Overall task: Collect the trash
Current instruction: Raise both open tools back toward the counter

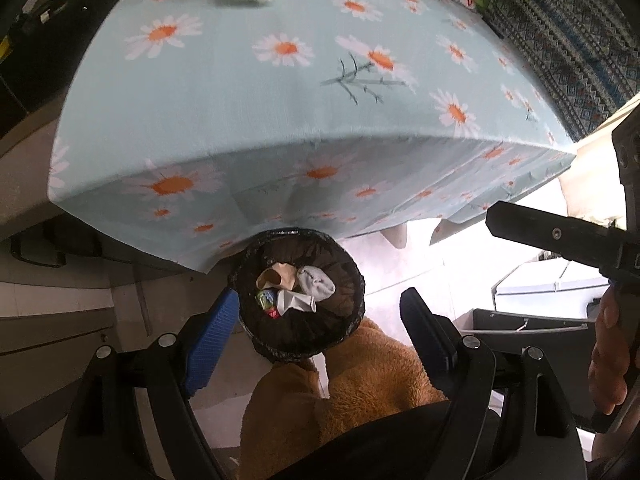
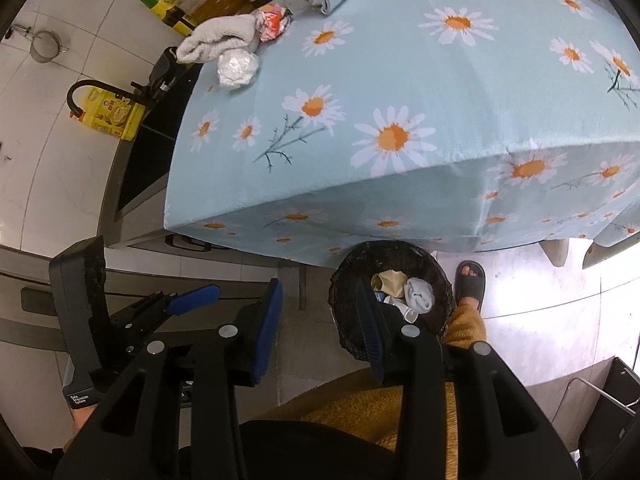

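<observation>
A black-lined trash bin [image 1: 356,280] stands on the floor under the table's front edge, holding a grey sock [image 1: 316,282], beige paper [image 1: 276,274] and small wrappers. My left gripper [image 1: 320,320] hangs above the bin, open wide, with nothing between its blue pads. My right gripper [image 2: 320,320] is beside the bin [image 2: 348,264], jaws a little apart and empty. On the daisy tablecloth [image 2: 400,80], at the far left corner, lie a crumpled white ball [image 2: 238,68], a red-and-white wrapper [image 2: 274,24] and a grey-white cloth [image 2: 220,38].
Bottles [image 2: 160,2] and a yellow oil jug [image 2: 114,114] stand left of the table by a dark appliance [image 2: 148,152]. A person's slippered foot [image 2: 470,280] and orange fleece leg [image 2: 400,400] are next to the bin. A black crate [image 2: 612,400] sits at the right.
</observation>
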Available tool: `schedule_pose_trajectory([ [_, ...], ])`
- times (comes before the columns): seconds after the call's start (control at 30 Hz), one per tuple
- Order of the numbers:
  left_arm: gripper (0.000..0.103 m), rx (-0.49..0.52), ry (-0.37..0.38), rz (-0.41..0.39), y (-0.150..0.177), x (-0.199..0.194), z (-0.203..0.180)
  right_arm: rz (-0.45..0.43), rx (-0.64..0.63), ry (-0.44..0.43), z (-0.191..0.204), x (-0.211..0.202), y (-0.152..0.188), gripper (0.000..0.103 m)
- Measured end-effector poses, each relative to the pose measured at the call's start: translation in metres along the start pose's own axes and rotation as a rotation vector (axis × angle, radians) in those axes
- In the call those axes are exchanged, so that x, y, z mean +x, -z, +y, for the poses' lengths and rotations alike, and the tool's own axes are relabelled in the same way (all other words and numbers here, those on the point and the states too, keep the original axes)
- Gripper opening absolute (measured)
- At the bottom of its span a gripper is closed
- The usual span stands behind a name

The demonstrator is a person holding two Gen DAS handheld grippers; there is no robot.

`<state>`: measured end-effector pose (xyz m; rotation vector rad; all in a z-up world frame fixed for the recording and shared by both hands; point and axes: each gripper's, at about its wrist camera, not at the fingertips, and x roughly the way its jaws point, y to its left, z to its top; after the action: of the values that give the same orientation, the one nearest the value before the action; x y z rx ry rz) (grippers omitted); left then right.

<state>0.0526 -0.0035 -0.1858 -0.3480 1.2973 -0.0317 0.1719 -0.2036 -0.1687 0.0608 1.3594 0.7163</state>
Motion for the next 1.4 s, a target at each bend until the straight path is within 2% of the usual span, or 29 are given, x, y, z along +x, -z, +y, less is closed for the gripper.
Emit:
schedule_pose_trajectory([
  [0.27, 0.080, -0.012, -0.007, -0.052, -0.008, -0.018, 0.001, -0.034, -0.029, -0.003, 0.008, -0.013, -0.010, 0.043],
  [0.43, 0.080, 0.013, -0.077, -0.123, -0.016, -0.032, -0.004, -0.052, -0.044, -0.004, 0.009, -0.022, -0.019, 0.044],
  [0.57, 0.077, -0.004, -0.022, -0.157, -0.026, -0.043, -0.006, -0.064, -0.048, -0.009, 0.008, -0.027, -0.025, 0.045],
  [0.6, 0.073, -0.006, -0.016, -0.165, -0.029, -0.045, -0.007, -0.068, -0.050, -0.010, 0.007, -0.029, -0.027, 0.045],
  [0.67, 0.072, -0.001, -0.027, -0.186, -0.036, -0.050, -0.010, -0.074, -0.051, -0.012, 0.005, -0.032, -0.031, 0.045],
  [1.1, 0.072, 0.023, -0.054, -0.231, -0.087, -0.060, -0.026, -0.099, -0.060, -0.019, -0.011, -0.044, -0.067, 0.048],
  [1.23, 0.074, 0.011, -0.048, -0.240, -0.106, -0.061, -0.027, -0.107, -0.071, -0.014, -0.016, -0.047, -0.085, 0.053],
  [1.4, 0.074, -0.005, -0.086, -0.242, -0.129, -0.058, -0.026, -0.110, -0.082, -0.015, -0.023, -0.049, -0.109, 0.057],
])
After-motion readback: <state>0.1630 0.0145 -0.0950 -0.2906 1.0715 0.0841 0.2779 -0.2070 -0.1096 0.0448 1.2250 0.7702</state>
